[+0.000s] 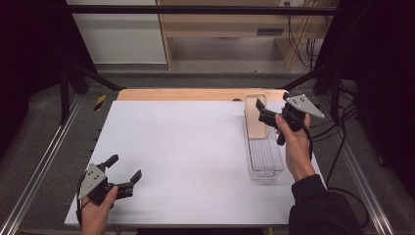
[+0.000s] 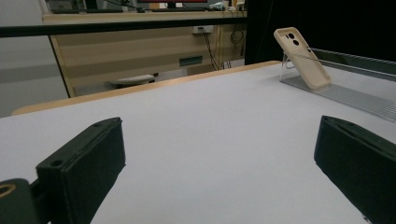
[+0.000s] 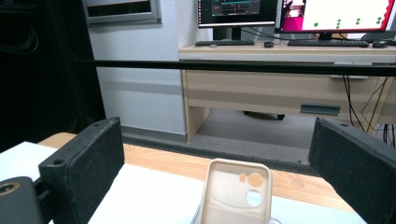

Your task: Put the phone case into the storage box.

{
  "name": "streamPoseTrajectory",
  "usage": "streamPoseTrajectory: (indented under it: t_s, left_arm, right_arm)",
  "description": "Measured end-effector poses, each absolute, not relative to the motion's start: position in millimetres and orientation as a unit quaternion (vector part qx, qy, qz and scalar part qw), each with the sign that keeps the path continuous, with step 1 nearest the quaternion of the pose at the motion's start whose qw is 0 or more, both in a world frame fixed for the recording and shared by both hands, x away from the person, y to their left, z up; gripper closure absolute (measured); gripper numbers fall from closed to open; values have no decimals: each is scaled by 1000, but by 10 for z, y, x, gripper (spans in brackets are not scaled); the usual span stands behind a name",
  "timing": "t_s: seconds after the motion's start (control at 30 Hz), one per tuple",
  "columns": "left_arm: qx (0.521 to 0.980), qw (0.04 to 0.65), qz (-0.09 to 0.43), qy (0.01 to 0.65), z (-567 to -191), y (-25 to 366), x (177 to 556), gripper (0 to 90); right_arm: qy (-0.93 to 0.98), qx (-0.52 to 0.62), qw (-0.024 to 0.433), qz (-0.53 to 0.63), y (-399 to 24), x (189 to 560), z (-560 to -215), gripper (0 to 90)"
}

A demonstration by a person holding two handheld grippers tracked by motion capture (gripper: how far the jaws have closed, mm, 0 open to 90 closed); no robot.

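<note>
White tabletop carries the beige phone case propped upright just ahead of and below the right gripper, jaws apart, while the left gripper, also apart, sits well away.

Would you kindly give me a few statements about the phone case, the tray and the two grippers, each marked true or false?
1. The beige phone case stands propped at the far end of the clear tray. True.
2. The right gripper is shut on the case. False: its jaws are open, the case between them.
3. The left gripper is open near the table's near edge. True.
4. The case lies flat on the white table. False: it leans upright in the tray.
</note>
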State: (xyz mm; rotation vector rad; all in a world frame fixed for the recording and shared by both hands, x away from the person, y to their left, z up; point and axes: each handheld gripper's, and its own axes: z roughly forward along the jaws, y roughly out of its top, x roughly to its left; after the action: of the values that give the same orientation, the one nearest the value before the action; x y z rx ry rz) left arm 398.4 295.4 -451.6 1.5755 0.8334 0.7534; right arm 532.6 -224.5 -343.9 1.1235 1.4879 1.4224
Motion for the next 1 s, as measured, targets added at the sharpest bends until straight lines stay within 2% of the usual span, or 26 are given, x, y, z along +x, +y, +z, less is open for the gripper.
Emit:
streamPoseTrajectory:
  t_s: [1.0]
  left_arm:
    - [668, 576, 317, 348, -4486, 3037, 3948, 14]
  right_arm:
    - [580, 439, 386, 567, -2551, 4983, -3414, 31]
